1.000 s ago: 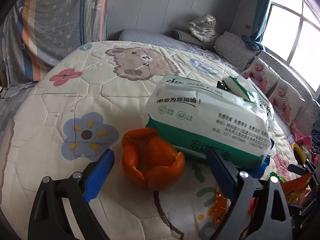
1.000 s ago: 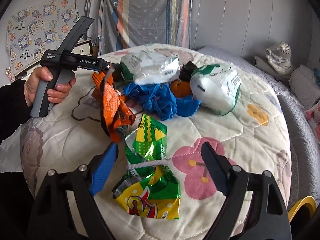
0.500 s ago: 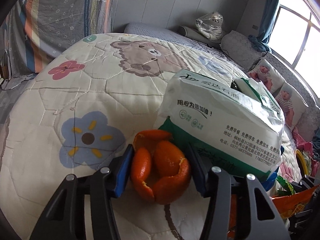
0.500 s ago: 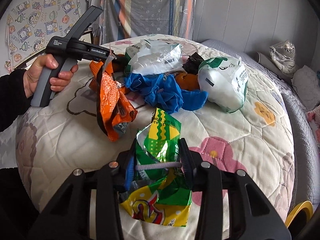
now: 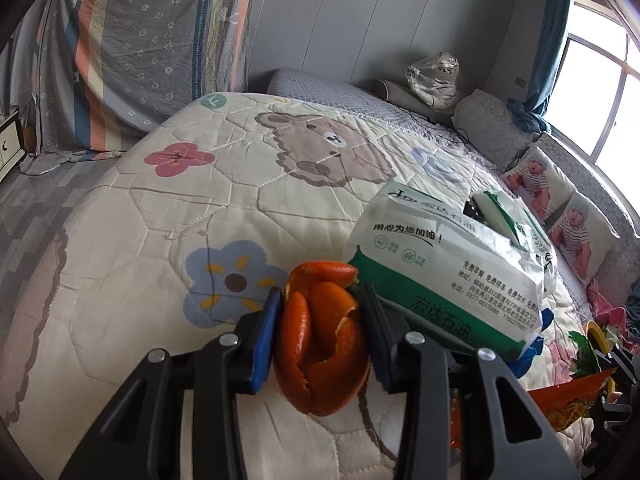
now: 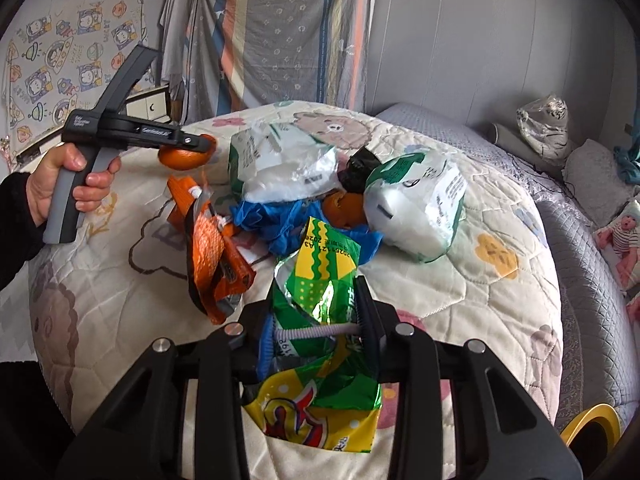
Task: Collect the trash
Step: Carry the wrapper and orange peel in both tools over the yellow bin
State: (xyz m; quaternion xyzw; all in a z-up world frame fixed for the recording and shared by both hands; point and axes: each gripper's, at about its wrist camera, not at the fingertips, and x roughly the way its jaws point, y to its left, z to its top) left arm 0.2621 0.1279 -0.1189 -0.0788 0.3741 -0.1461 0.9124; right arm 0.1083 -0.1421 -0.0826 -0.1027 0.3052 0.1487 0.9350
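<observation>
Two pieces of trash are in hand at once. The left gripper point(image 5: 320, 332) has its fingers clenched on an orange peel point(image 5: 322, 344), a curled cup of rind squeezed between the blue pads; in the right wrist view the peel point(image 6: 185, 156) appears clear of the bed point(image 6: 460, 296). The right gripper point(image 6: 316, 330) has its fingers clamped across the crumpled middle of a green and yellow snack wrapper point(image 6: 320, 320), whose lower end hangs below the fingers.

Both things look very light. The peel is soft and springy, so it should fold under pressure and not crack; a hold across its widest part, as now, seems safest, since a thin edge could tear away. The wrapper is slick foil film, likely to slide, so gripping a bunched fold is the better choice than a flat panel.

On the bed remain a white and green plastic bag point(image 5: 452, 276), blue crumpled plastic point(image 6: 280, 220), an orange wrapper point(image 6: 216, 264), a second white bag point(image 6: 416, 208) and another bit of peel point(image 6: 348, 210). Part of a yellow rim point(image 6: 588, 424) shows at the bed's edge; whether it is the bin I cannot tell.
</observation>
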